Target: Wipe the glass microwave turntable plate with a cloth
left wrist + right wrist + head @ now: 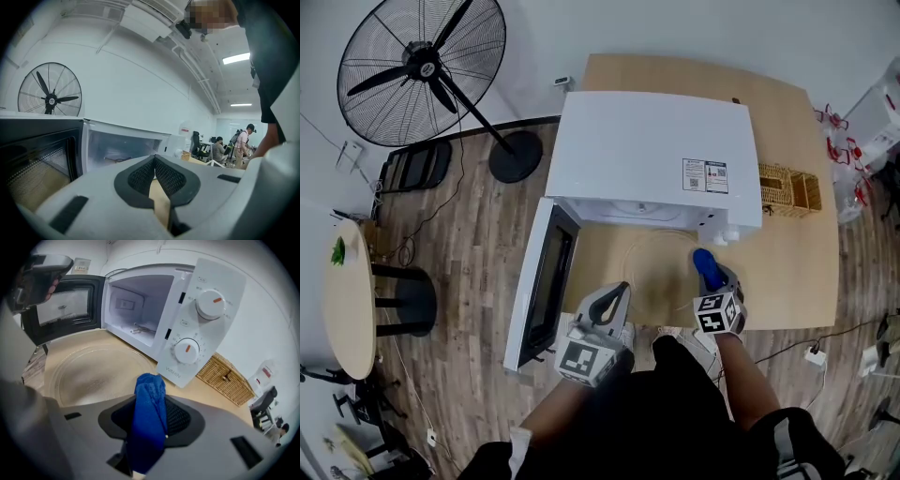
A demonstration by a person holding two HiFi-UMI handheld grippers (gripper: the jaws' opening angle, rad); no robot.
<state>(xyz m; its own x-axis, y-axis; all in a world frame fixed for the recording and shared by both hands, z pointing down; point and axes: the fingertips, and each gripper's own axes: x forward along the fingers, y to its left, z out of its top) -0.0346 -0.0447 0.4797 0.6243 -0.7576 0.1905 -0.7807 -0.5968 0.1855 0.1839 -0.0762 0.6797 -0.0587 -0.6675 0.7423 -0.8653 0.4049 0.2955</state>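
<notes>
The right gripper view shows the right claw (149, 380) pinching a blue cloth (149, 423) near the glass plate (89, 371), which lies on the wooden surface (797, 272) before the open microwave (647, 159). The left gripper view shows the left claw (154, 158) pressed together, empty. The head view alone shows a floor fan (422, 70). The microwave panel lettering is illegible.

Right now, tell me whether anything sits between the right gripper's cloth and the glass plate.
Nothing visible does. The blue cloth in the right gripper faces the glass plate, lying bare on the table just ahead.
</notes>
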